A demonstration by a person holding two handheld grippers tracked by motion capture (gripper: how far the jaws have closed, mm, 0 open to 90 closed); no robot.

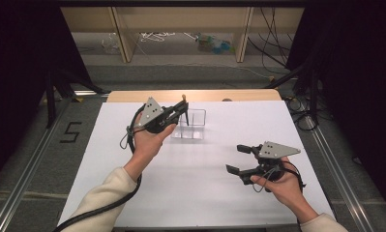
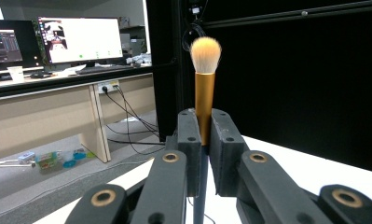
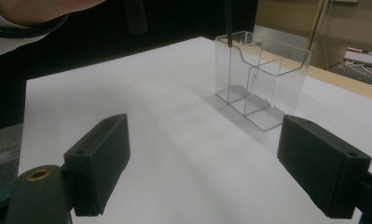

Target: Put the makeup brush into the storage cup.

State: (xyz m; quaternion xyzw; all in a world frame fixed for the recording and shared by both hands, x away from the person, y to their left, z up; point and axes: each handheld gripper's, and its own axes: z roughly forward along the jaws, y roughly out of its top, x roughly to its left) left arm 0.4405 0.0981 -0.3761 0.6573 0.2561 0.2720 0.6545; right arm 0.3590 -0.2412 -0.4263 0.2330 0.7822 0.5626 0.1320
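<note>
Makeup brush [image 2: 205, 88], one item: gold metal ferrule, pale tan bristle head, dark slim handle. I see it best in the left gripper view, standing upright with bristles on top, clamped between the two black pads [image 2: 189, 140] of my left gripper [image 2: 205, 140]; that gripper's jaws are drawn narrow onto it. From the high view the same brush reads as a thin dark stick with a small tan tip [image 1: 184, 97], its lower end dipping into the organiser.

Clear acrylic organiser box [image 1: 193, 124], one item, rectangular, with inner dividers. The right gripper view shows what the high view does not: a scooped front wall and separate compartments [image 3: 258, 79], with the dark handle [image 3: 229, 23] entering the far left compartment from above. I cannot tell whether its tip touches the floor of the box.

Grippers, two. My left gripper [image 1: 181, 112] sits just beside the box on its left side. My right gripper [image 1: 237, 158] rests well apart, near the front right of the table, jaws spread wide with nothing between them.

White table top [image 1: 200, 193], one. Open surface lies all around the box; its far side stands near the wooden back edge [image 1: 132, 95].
</note>
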